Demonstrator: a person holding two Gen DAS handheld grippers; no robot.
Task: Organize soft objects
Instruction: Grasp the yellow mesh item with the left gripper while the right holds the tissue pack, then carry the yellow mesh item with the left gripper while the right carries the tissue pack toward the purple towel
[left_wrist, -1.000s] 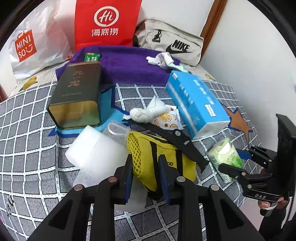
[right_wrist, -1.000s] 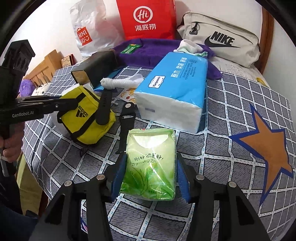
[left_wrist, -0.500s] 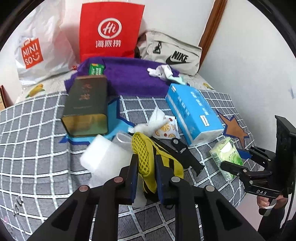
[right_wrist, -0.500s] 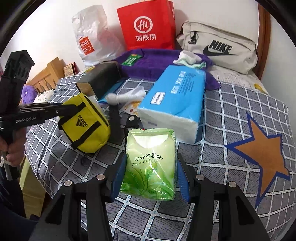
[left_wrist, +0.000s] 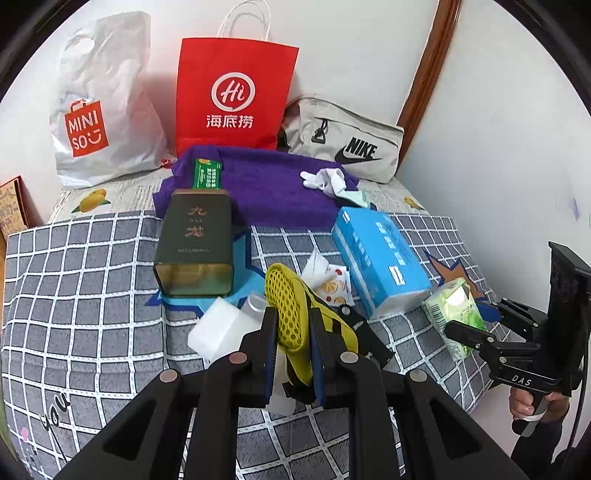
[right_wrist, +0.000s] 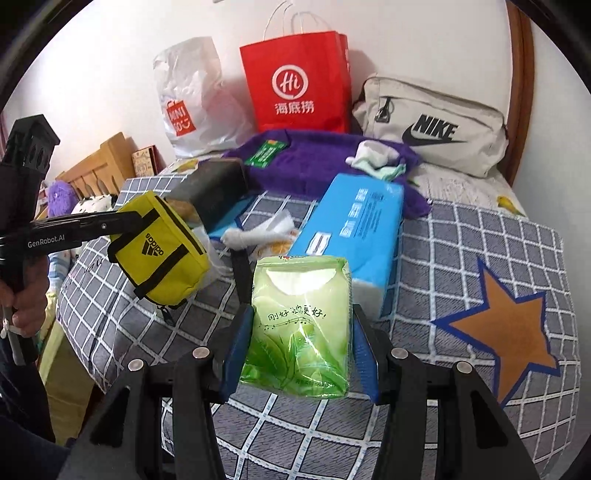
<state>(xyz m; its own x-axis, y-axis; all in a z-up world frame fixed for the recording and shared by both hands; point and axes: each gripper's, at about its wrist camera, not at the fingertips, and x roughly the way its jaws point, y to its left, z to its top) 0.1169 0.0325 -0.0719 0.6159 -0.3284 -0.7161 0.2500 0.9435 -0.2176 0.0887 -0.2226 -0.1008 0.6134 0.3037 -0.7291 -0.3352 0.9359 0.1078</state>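
Two soft things are in hand and nothing, as far as I can judge, has reached a final place yet, so the sorting looks to be at an early stage.

On the bed (left_wrist: 92, 266), under its grey checked cover, most of the clutter lies loose. Far against the wall stand a red paper bag (left_wrist: 232, 96), a white shopping bag (left_wrist: 99, 110) to its left and a grey sports bag (left_wrist: 347, 144) to its right. In front of them a purple towel (left_wrist: 266, 184) is spread out, with a small white cloth (left_wrist: 327, 181) bunched on its right end and a green packet (left_wrist: 207, 172) on its left. Nearer lie a dark tin box (left_wrist: 194, 240) and, to the right, a blue tissue box (left_wrist: 380, 258); a white roll (right_wrist: 255, 230) and a small printed sachet (left_wrist: 334, 286) sit between them.

Lifted clear of the cover, the yellow pouch (right_wrist: 159, 251) hangs at the near left, pinched by the left hand-held gripper (left_wrist: 293, 332), whose jaws have just been closing and now squeeze the mesh end tightly. Beside it at the near right, the green tissue pack (right_wrist: 301, 325) is clamped between the pads of the right hand-held gripper (right_wrist: 299, 350), also raised off the bed.

Both carried items need a destination, which the pictures do not reveal, and the towel, cloth, roll and tissue box appear untouched.
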